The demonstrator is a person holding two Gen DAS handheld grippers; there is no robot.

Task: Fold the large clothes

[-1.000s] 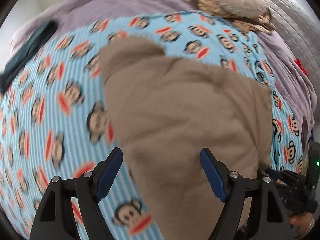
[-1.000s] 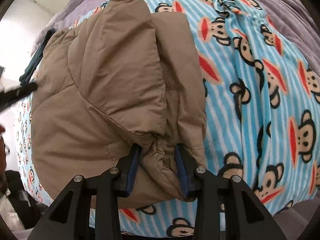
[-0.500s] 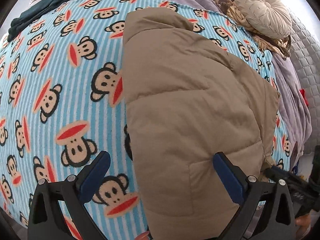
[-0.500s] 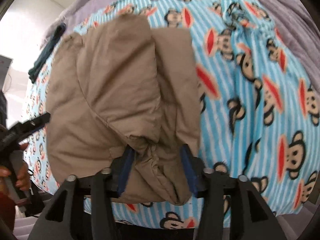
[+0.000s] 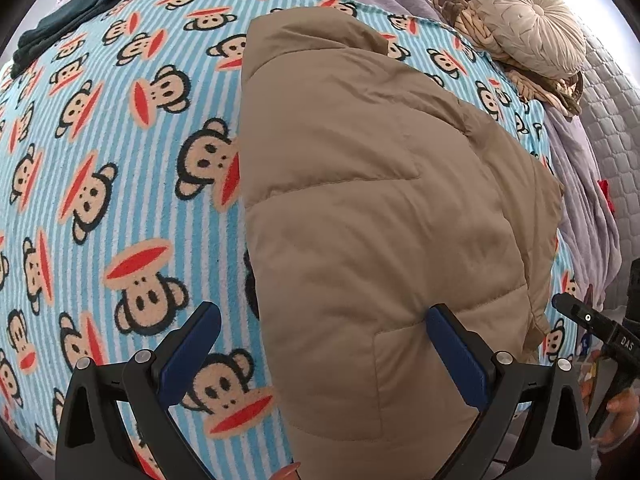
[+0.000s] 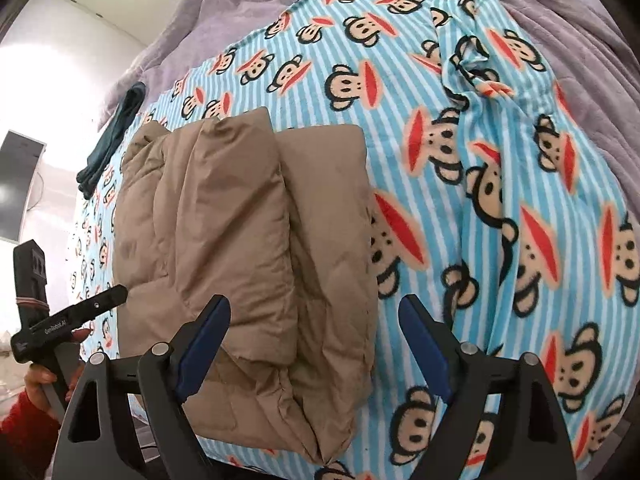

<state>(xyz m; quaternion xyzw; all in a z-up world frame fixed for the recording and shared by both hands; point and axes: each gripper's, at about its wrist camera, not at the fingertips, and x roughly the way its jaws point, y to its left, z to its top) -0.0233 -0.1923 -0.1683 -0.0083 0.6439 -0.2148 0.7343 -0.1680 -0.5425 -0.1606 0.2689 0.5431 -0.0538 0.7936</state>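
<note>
A tan puffer jacket lies folded on a blue striped monkey-print blanket. It also shows in the right wrist view, as a thick folded bundle near the bed's front edge. My left gripper is open and empty, hovering above the jacket's near left edge. My right gripper is open and empty, its jaws spread either side of the jacket's near right corner, above it. The other gripper shows at the edge of each view: the right one and the left one.
A dark teal garment lies at the blanket's far left. A cream round cushion sits on a woven basket at the far right. Purple bedding surrounds the blanket. The blanket is rumpled at the far right.
My right gripper has let go of the jacket's folded edge and opened wide, pulling back and up. My left gripper stayed open and rose, so the jacket looks farther away.
</note>
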